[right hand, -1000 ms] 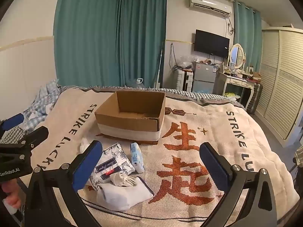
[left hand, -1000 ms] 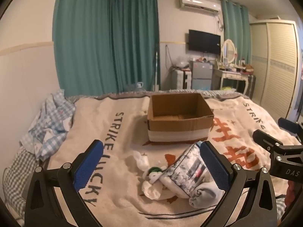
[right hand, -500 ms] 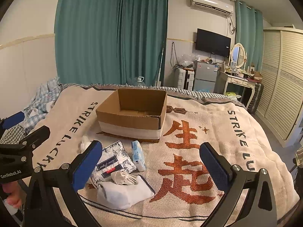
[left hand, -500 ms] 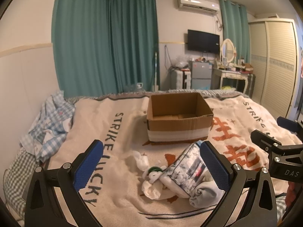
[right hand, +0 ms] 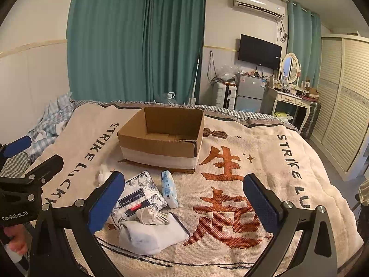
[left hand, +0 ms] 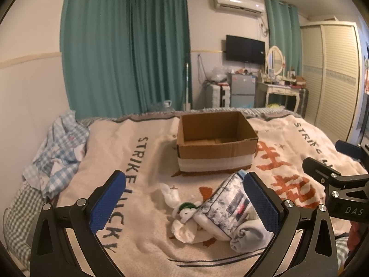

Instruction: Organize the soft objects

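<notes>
An open, empty cardboard box stands on the bed blanket. In front of it lies a pile of soft things: a floral tissue pack, a small blue-white tissue pack, a folded white cloth, a small white glove-like piece, and crumpled white socks, one with a green spot. My left gripper is open and empty, above and short of the pile. My right gripper is open and empty, over the pile's right side.
A beige blanket with orange characters covers the bed. Blue checked bedding is bunched at the left edge. Teal curtains, a fridge and a dressing table stand behind the bed, a wardrobe at the right.
Both grippers have drifted slightly forward and up; the box and pile sit a little lower in view. Nothing was grasped or moved.
</notes>
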Motion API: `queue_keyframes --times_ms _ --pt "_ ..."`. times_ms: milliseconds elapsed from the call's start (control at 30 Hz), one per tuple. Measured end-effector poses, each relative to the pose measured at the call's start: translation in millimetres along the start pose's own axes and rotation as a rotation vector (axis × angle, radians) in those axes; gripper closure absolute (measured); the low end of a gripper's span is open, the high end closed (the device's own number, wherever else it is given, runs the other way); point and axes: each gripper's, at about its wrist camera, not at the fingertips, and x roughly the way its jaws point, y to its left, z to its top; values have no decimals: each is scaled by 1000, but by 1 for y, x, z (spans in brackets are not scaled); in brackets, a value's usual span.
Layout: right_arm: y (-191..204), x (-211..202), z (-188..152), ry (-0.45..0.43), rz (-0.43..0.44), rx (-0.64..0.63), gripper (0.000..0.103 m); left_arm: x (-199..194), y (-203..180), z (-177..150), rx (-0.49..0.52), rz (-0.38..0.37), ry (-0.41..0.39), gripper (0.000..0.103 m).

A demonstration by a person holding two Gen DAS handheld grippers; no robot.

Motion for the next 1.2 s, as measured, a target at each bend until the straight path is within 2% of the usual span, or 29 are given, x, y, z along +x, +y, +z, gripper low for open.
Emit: queue_keyframes --times_ms 1200 --pt "-3 4 -2 18 15 -4 0 1 -10 -3 23 2 -6 0"
